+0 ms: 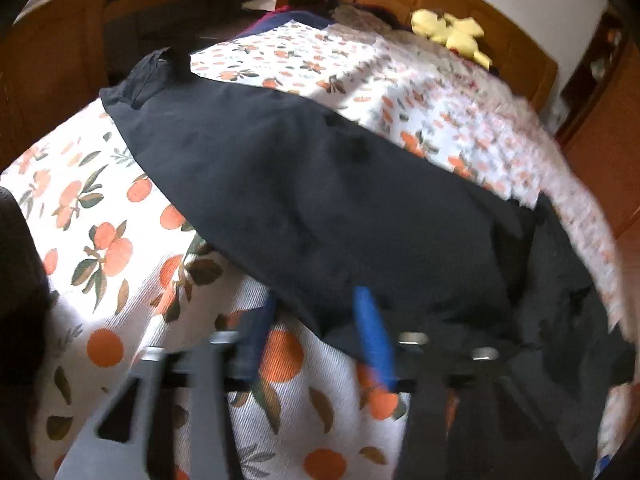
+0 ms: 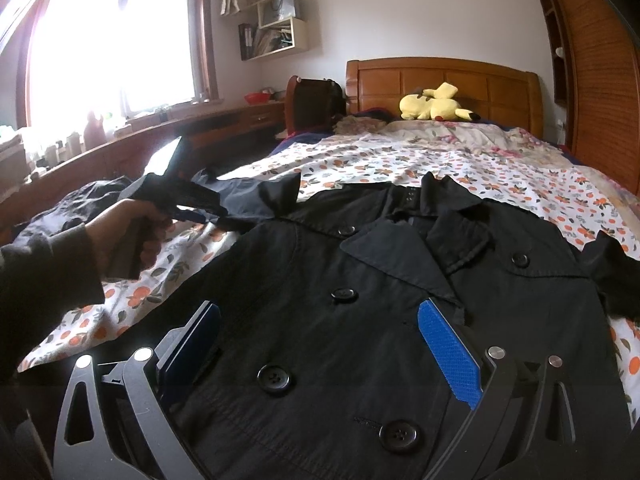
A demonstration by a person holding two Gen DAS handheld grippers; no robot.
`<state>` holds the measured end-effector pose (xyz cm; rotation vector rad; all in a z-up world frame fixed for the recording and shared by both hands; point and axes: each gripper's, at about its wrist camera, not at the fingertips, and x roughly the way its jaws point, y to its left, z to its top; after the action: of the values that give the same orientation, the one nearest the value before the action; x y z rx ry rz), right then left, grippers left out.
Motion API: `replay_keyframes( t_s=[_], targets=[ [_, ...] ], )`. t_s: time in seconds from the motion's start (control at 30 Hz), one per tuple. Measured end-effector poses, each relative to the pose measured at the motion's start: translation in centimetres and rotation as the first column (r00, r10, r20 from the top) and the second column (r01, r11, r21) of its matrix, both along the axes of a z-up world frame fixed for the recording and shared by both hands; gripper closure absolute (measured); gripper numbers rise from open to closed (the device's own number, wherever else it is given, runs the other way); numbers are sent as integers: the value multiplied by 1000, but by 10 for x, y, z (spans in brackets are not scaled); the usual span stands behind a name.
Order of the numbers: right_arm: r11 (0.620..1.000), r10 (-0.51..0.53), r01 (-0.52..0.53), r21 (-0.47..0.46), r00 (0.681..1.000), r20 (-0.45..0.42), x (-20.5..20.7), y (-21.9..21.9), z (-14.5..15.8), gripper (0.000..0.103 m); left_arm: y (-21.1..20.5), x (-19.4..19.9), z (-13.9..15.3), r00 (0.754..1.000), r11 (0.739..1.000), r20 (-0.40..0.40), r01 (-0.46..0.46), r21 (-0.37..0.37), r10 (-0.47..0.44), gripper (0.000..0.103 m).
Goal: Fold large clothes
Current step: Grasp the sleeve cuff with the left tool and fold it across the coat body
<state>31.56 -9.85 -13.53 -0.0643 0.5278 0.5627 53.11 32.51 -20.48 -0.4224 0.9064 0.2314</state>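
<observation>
A black double-breasted coat (image 2: 360, 280) lies face up on the bed, collar toward the headboard. Its left sleeve (image 1: 280, 168) stretches out over the orange-print bedspread (image 1: 100, 240). My left gripper (image 1: 316, 312) is open, its blue fingers astride the sleeve's near edge; it also shows in the right wrist view (image 2: 196, 212), held by a hand at the sleeve. My right gripper (image 2: 320, 332) is open and empty, hovering over the coat's buttoned front.
A yellow plush toy (image 2: 436, 106) lies by the wooden headboard (image 2: 440, 80). A dark chair (image 2: 312, 100) and a wooden desk (image 2: 160, 132) stand left of the bed, under a window. A wooden wardrobe (image 2: 592, 60) is on the right.
</observation>
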Motion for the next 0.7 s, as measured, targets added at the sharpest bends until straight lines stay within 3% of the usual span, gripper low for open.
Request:
replay_keyframes(
  t_s=[0.1, 0.23, 0.43, 0.7],
  targets=[
    [1000, 1, -1, -2, 1000, 2, 0, 0, 0, 7, -8, -2, 15, 1000, 999, 24, 12, 38, -13, 102],
    [1000, -3, 3, 3, 1000, -2, 0, -3, 2, 7, -41, -13, 46, 996, 989, 52, 61, 137, -69, 102],
    [999, -23, 23, 26, 1000, -22, -7, -16, 15, 7, -106, -43, 85, 976, 963, 101, 170, 209, -194, 102],
    [997, -75, 75, 2, 997, 2, -19, -47, 28, 7, -189, -79, 87, 939, 907, 74, 301, 295, -336, 100]
  ],
)
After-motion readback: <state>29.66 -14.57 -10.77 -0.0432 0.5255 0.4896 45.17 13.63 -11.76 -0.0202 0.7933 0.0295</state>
